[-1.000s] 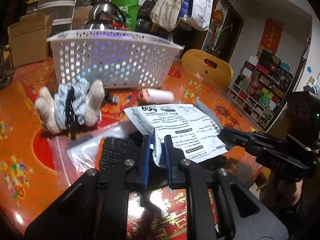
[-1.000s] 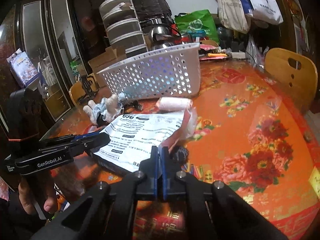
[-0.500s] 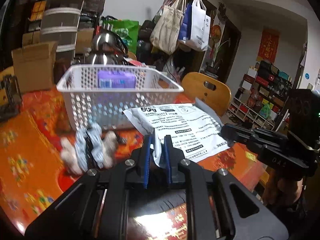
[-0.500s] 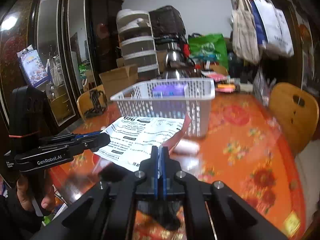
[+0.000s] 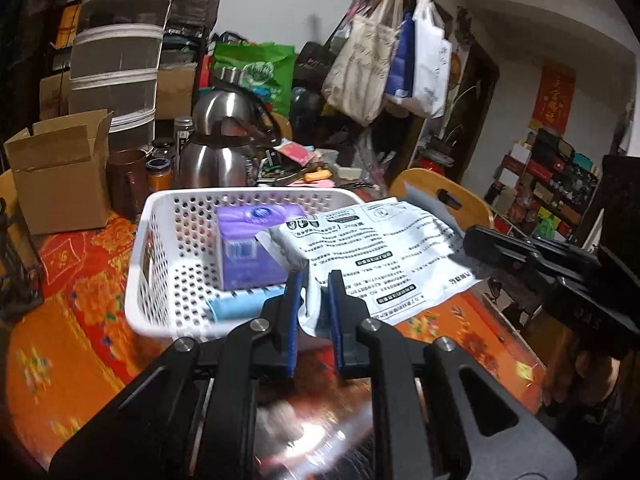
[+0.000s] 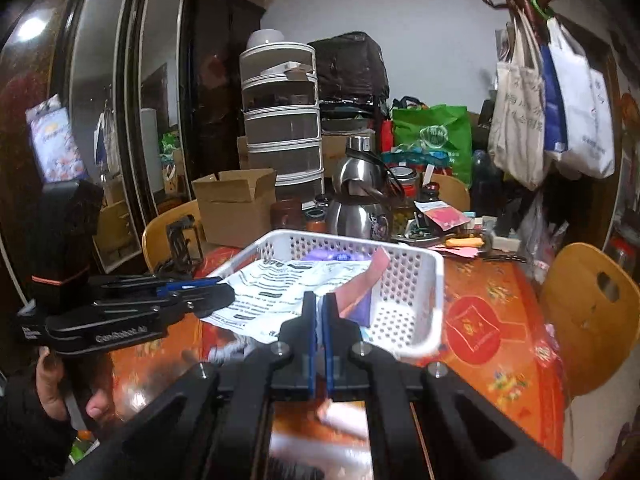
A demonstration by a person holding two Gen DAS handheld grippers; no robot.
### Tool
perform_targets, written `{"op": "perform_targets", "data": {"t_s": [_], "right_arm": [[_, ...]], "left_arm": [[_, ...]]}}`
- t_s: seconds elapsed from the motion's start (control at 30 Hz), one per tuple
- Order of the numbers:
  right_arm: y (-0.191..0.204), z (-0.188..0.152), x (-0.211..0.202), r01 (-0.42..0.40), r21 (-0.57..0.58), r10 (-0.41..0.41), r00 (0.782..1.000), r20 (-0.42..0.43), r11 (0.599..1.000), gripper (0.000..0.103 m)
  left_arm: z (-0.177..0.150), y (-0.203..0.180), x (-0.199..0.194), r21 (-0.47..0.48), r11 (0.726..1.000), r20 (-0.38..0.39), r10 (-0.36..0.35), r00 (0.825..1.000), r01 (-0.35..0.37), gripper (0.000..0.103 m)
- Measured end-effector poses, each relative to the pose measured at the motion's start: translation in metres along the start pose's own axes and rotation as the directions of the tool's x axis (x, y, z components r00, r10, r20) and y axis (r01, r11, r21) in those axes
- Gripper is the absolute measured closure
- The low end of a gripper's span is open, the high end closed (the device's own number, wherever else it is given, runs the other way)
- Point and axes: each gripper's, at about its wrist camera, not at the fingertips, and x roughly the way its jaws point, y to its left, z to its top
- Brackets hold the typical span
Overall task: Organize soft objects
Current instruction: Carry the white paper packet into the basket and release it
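Both grippers, left (image 5: 313,300) and right (image 6: 319,312), pinch a white printed mailer bag (image 5: 384,244) (crumpled, grey-lined)

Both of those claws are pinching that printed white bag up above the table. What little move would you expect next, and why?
Probably carry the printed bag a little further over the white basket and lower it in. The left gripper and right gripper each pinch an edge, it partly overhangs the basket, and the purple pack leaves room beside it.
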Motion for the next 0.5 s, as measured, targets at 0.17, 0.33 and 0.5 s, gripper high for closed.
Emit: {"op": "perform_targets", "data": {"t_s": [0.17,0.33,0.5], "right_arm": [[-0.016,0.019,0.054,0.008,0.000,-0.008,0.997,-0.078,1.000,0.101],[-0.027,0.007,0.105,-0.014,0.004,0.015,0.984,-0.180,1.000,0.102],[-0.023,-0.021,0.142,-0.020,-0.028,0.010,0.955,-0.297,0.999,0.102]], "left_arm": [[0.025,0.030,0.050,-0.037,0.998,-0.088,0.045,0.995,-0.049,0.091],[0.019,0.048,0.087,-0.042,0.991,-0.133,0.122,0.984,-0.129,0.091],[0.003,0.054,0.094,-0.028,0.987,-0.164,0.149,0.975,-0.155,0.064]]}}
